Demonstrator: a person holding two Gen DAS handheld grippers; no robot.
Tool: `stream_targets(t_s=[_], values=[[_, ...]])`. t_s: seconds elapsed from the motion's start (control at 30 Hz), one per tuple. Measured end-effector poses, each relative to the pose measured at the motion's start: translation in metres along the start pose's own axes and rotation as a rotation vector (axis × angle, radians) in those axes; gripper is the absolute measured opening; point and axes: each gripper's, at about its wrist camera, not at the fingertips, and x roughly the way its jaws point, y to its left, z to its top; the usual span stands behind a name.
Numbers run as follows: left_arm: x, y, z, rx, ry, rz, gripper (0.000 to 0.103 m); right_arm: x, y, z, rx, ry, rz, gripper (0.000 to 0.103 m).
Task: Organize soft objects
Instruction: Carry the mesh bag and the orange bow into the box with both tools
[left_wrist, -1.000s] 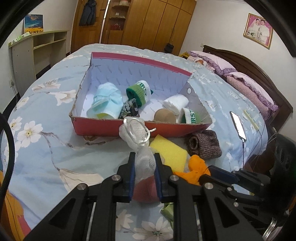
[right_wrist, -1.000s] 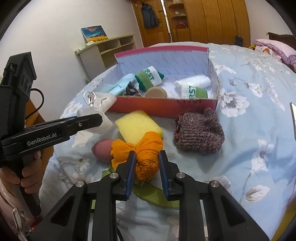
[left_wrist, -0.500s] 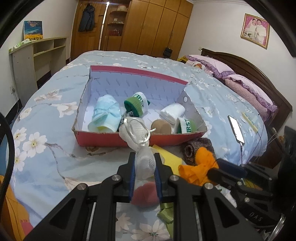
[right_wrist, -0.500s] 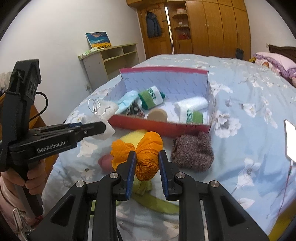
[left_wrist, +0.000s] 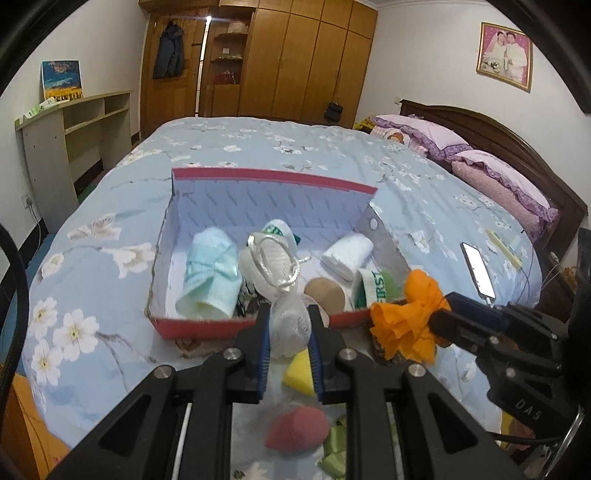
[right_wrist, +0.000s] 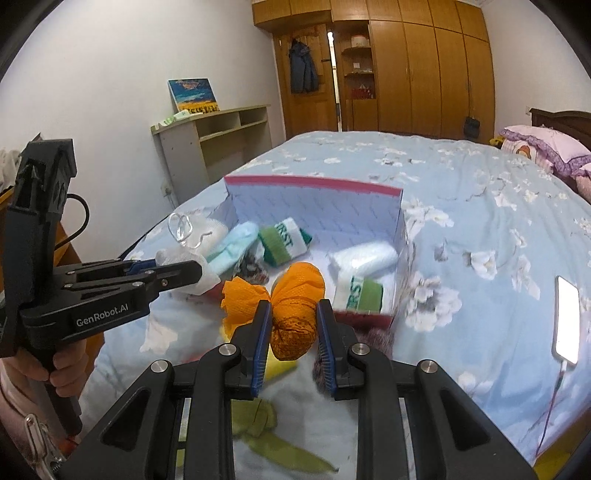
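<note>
From the left wrist, my left gripper (left_wrist: 289, 334) is clamped on a white mesh pouch (left_wrist: 275, 280) — the fingers pinch its lower half, and the top with its silver cord loop flops forward above the near wall of the red box (left_wrist: 207, 323). The pouch is off the bed, in front of and above that wall. Inside the box lie a pale blue cloth (left_wrist: 210, 278), a white roll (left_wrist: 347, 253), a tan round piece (left_wrist: 325, 293) and a green-and-white sock (left_wrist: 373, 290). On the bedspread below my fingers sit a yellow sponge (left_wrist: 297, 373) and a pink sponge (left_wrist: 297, 430). To the right, the orange cloth (left_wrist: 408, 317) hangs from the other gripper's tip.

From the right wrist, my right gripper (right_wrist: 293, 332) is closed on the orange cloth (right_wrist: 295, 314), a knotted bundle held clear of the bed just short of the box (right_wrist: 314, 186). A brown knit piece (right_wrist: 369, 338) lies under it, and a phone (right_wrist: 565, 319) rests well to the right.

I judge the risks like this — both bundles are heading for the same opening, so the grippers could knock together. The loose cord loop could snag on the cardboard rim, and a low approach could shove the light box across the bedspread. The mesh may also slip, being pinched only at its end.
</note>
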Motion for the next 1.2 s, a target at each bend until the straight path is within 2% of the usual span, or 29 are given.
stream_targets(t_s=[0.53,1.2], values=[[0.035,0.006,0.036,0.01,-0.003,0.025,0.019,0.035,-0.015,0.03,0.013,-0.028,0.0,0.025],[0.084,0.017,0.046,0.012,0.018,0.086,0.019,0.08,-0.021,0.042,0.012,-0.023,-0.015,0.025]])
